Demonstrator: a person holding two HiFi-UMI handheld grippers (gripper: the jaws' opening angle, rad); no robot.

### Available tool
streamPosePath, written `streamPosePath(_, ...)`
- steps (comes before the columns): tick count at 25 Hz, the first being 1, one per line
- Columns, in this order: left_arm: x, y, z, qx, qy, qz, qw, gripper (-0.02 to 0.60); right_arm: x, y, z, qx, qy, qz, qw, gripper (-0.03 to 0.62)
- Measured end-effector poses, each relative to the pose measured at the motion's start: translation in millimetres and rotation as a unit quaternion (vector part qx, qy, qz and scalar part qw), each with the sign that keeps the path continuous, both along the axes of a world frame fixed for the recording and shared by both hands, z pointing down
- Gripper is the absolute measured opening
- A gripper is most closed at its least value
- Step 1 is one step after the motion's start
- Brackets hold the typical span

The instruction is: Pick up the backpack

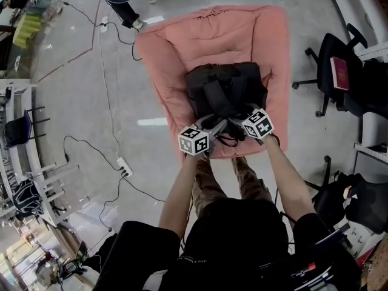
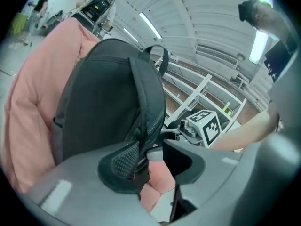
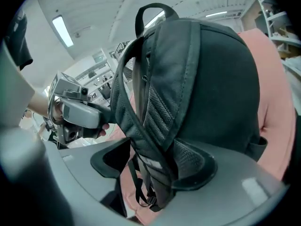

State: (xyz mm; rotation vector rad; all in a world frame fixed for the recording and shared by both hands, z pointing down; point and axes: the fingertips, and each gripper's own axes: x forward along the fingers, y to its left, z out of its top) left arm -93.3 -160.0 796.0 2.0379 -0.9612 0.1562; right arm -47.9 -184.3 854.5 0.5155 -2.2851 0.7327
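A black backpack [image 1: 225, 86] lies straps-up on a pink cushion [image 1: 176, 47] on the floor. Both grippers meet at its near end. My left gripper [image 1: 210, 123] is open, and in the left gripper view the left gripper [image 2: 155, 166] has a padded shoulder strap [image 2: 148, 112] resting against one pad while the other pad stands clear of it. My right gripper [image 1: 235, 126] is open too. In the right gripper view the right gripper [image 3: 155, 166] has the other shoulder strap [image 3: 160, 112] hanging between its jaws, lying on the right-hand pad, with a gap to the left-hand pad.
A black office chair [image 1: 339, 71] stands to the right of the cushion. A white power strip [image 1: 124, 167] and cables run over the grey floor at the left. A dark bag [image 1: 348, 199] sits at the lower right. The person's legs [image 1: 218, 180] are just below the cushion.
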Motion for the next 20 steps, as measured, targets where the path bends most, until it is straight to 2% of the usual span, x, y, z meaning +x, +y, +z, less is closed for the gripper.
streamPosePath(2, -14.1, 4.0, -3.2, -0.003, 0.004, -0.025, 0.9997, 0.149, -3.4, -3.4, -1.2, -0.018, -0.025, 0.024, 0.999, 0.305)
streamPosePath(5, -30.9, 11.1, -4.9, -0.006, -0.005, -0.043, 0.9991, 0.138, -10.7, -1.5, -16.0, -0.096, -0.122, 0.061, 0.986, 0.325)
streamPosePath(7, -40.3, 17.7, -1.1, -0.012, -0.018, -0.048, 0.9986, 0.138, -15.0, 9.9, -28.5, -0.102, -0.157, 0.03, 0.982, 0.285)
streamPosePath(9, -47.7, 26.9, 6.1, -0.022, -0.034, -0.046, 0.9981, 0.13, -19.8, 23.8, -37.1, -0.057, -0.149, -0.033, 0.987, 0.24)
streamPosePath(11, -51.9, 38.3, 11.1, -0.026, -0.049, -0.032, 0.9979, 0.127, -22.6, 21.6, -33.0, 0.009, -0.094, -0.065, 0.993, 0.25)
streamPosePath(13, -51.4, 49.4, 11.1, -0.027, -0.053, -0.023, 0.998, 0.123, -19.5, 2.1, -18.1, 0.06, -0.028, -0.043, 0.997, 0.275)
streamPosePath(14, -49.2, 54.4, 9.9, -0.028, -0.051, -0.023, 0.9981, 0.121, -19.3, -6.4, -13.0, 0.063, -0.019, -0.025, 0.998, 0.262)
streamPosePath(16, -41.7, 62.3, 6.5, -0.027, -0.044, -0.024, 0.9984, 0.12, -26.4, -11.4, -13.8, 0.032, -0.057, -0.01, 0.998, 0.295)
streamPosePath(17, -37.9, 65.0, 5.0, -0.026, -0.041, -0.023, 0.9986, 0.12, -33.2, -8.3, -18.8, 0.013, -0.087, -0.017, 0.996, 0.253)
streamPosePath(18, -34.9, 66.8, 3.9, -0.023, -0.039, -0.022, 0.9987, 0.118, -41.0, -3.8, -24.6, -0.003, -0.113, -0.031, 0.993, 0.175)
streamPosePath(20, -33.1, 68.6, 1.7, -0.02, -0.035, -0.018, 0.999, 0.119, -53.5, 0.7, -30.6, -0.012, -0.121, -0.045, 0.991, 0.093)
